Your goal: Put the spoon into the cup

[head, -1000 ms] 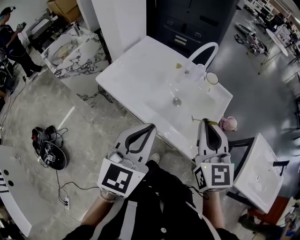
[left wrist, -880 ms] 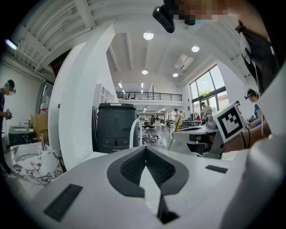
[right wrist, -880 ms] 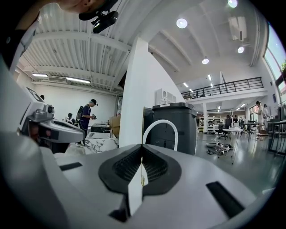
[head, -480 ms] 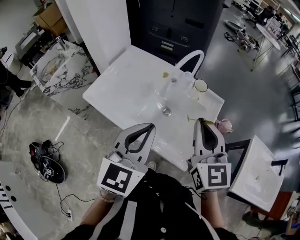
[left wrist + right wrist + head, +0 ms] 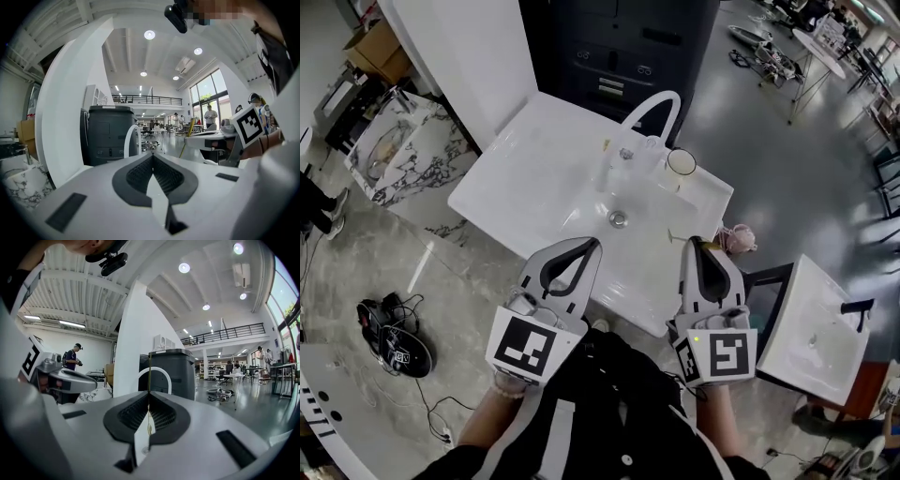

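Observation:
A thin gold spoon [image 5: 149, 376] stands upright between the pads of my right gripper [image 5: 149, 394], which is shut on it. In the head view the spoon [image 5: 677, 235] pokes out sideways from the right gripper [image 5: 692, 242] over the front right edge of the white sink top [image 5: 534, 178]. The clear cup [image 5: 681, 163] stands at the sink's back right, beside the white arched faucet [image 5: 649, 108], well beyond the spoon. My left gripper [image 5: 591, 244] hovers over the sink's front edge; its pads [image 5: 153, 155] meet with nothing between them.
A drain [image 5: 619, 218] sits mid-basin. A dark cabinet [image 5: 619, 47] stands behind the sink. Another white basin [image 5: 811, 328] is at the right, a pink object [image 5: 737, 239] lies on the floor, a marble basin [image 5: 394, 150] at the left, cables [image 5: 389, 323] on the floor.
Both grippers have moved forward toward the sink, which now lies closer beneath their tips. The right gripper still holds the spoon; neither gripper's jaws have changed.

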`<state>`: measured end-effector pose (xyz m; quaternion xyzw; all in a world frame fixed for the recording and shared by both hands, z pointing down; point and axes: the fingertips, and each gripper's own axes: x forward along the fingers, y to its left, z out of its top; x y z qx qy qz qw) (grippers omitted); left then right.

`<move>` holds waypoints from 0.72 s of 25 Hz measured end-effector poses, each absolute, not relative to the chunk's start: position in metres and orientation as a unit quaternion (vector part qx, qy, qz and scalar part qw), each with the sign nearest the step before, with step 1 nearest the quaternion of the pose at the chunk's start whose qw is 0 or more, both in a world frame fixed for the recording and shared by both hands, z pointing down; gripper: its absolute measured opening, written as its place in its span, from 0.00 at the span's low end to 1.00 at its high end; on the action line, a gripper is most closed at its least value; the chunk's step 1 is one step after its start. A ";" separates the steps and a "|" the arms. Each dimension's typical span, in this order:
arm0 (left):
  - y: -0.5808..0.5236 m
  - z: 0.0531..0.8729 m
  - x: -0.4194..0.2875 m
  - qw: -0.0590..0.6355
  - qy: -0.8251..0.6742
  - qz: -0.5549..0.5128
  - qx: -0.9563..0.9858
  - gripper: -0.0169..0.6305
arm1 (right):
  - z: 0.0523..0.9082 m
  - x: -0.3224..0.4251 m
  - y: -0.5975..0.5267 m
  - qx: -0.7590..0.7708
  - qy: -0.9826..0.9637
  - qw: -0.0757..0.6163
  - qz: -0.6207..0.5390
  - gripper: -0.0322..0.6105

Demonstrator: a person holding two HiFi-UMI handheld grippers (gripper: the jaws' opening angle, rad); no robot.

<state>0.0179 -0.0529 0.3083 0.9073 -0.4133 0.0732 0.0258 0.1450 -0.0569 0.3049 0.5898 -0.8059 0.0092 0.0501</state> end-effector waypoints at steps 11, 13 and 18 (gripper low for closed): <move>-0.067 0.301 0.046 0.001 -0.358 0.091 0.929 0.02 | 0.308 0.169 -0.048 0.632 -0.774 0.045 0.021 0.06; -0.072 0.302 0.049 0.000 -0.345 0.095 0.934 0.02 | 0.308 0.171 -0.049 0.641 -0.766 0.045 0.021 0.06; -0.088 0.298 0.062 -0.002 -0.311 0.096 0.946 0.02 | 0.305 0.181 -0.062 0.664 -0.746 0.045 0.023 0.06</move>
